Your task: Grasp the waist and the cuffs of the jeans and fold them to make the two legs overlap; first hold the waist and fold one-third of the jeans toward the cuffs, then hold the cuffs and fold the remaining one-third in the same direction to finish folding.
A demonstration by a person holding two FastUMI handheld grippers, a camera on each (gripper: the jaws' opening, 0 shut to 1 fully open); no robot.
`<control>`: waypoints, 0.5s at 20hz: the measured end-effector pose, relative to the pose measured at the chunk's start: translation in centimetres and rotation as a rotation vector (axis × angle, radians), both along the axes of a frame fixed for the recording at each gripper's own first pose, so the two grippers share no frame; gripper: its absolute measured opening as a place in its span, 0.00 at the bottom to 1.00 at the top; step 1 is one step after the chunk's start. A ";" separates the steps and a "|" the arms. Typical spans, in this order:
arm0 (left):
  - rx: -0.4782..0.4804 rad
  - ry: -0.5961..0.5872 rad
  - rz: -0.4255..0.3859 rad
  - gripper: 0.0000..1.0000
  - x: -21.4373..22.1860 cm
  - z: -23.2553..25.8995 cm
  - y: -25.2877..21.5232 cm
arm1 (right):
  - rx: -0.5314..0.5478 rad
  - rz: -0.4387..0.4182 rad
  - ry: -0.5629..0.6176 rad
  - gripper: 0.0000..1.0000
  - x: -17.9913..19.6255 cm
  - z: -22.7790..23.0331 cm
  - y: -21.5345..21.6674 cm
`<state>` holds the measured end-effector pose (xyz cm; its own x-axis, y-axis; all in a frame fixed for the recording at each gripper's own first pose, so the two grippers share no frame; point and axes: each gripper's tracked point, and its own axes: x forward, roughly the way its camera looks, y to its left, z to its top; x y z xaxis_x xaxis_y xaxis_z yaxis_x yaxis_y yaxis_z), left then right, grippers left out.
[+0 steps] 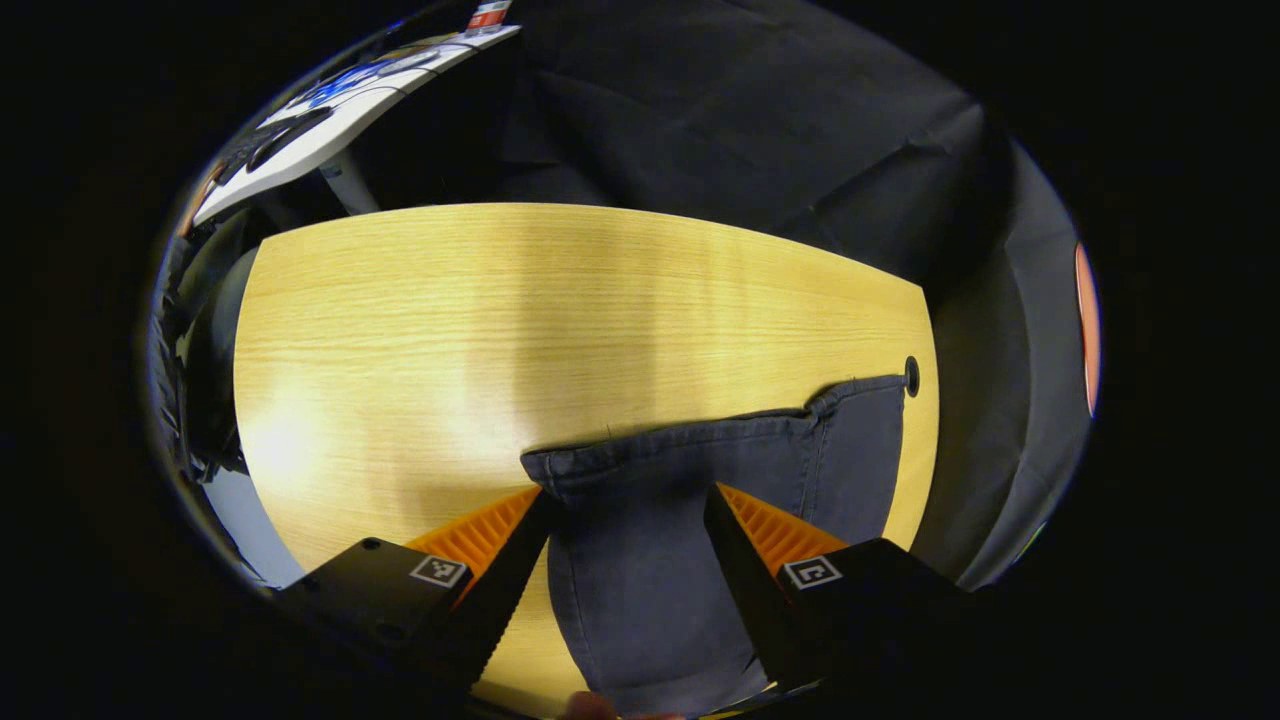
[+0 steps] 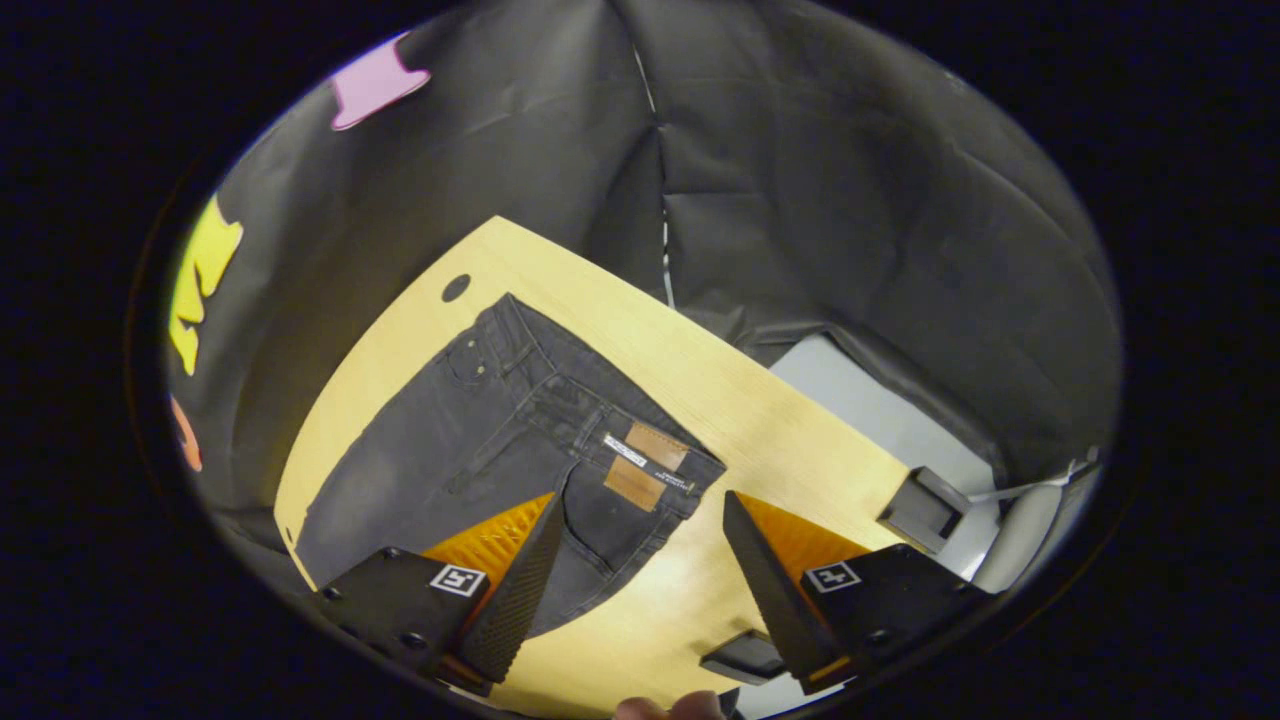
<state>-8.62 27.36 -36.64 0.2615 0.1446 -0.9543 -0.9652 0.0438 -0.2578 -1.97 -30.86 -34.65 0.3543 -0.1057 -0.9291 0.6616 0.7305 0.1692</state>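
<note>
Left gripper view: left gripper [image 1: 628, 520] wide open, empty, above jeans [image 1: 650, 520] cuffs [image 1: 700, 445]. Right gripper view: right gripper [image 2: 645, 535] open, empty, near waist [image 2: 600, 410] by table [image 2: 780, 420] far edge. Step, prob.: pre-grasp for overlapping legs; next: lower, pinch both ends.

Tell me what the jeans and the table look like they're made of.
Jeans: dark grey denim, matte, judging by visible seams, stitched waistband and tan patches. Table: pale wood or wood-look laminate, with fine straight grain lines and a soft sheen; which one, the pictures can't settle.
</note>
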 end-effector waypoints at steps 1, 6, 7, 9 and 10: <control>-0.009 0.002 0.012 0.97 0.1 -0.1 0.0 | 0.026 -0.046 0.021 0.96 -0.3 -0.9 -0.5; -0.040 -0.018 0.084 0.77 0.1 -0.3 0.1 | 0.092 -0.224 0.059 0.94 -0.4 -4.2 -1.5; -0.044 -0.005 0.092 0.70 -0.1 -0.4 0.0 | 0.099 -0.222 0.061 0.99 0.1 -4.6 -0.7; -0.048 0.014 0.092 0.57 -0.2 -0.6 0.1 | 0.097 -0.180 0.086 0.99 0.9 -5.4 1.1; -0.049 0.025 0.086 0.54 -0.1 -0.7 0.0 | 0.038 -0.154 0.088 0.99 1.3 -5.6 0.8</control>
<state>-8.73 27.37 -37.38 0.2262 0.1184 -0.9668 -0.9710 -0.0513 -0.2335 -0.67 -30.02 -40.29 0.2537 -0.1169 -0.9602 0.7786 0.6138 0.1309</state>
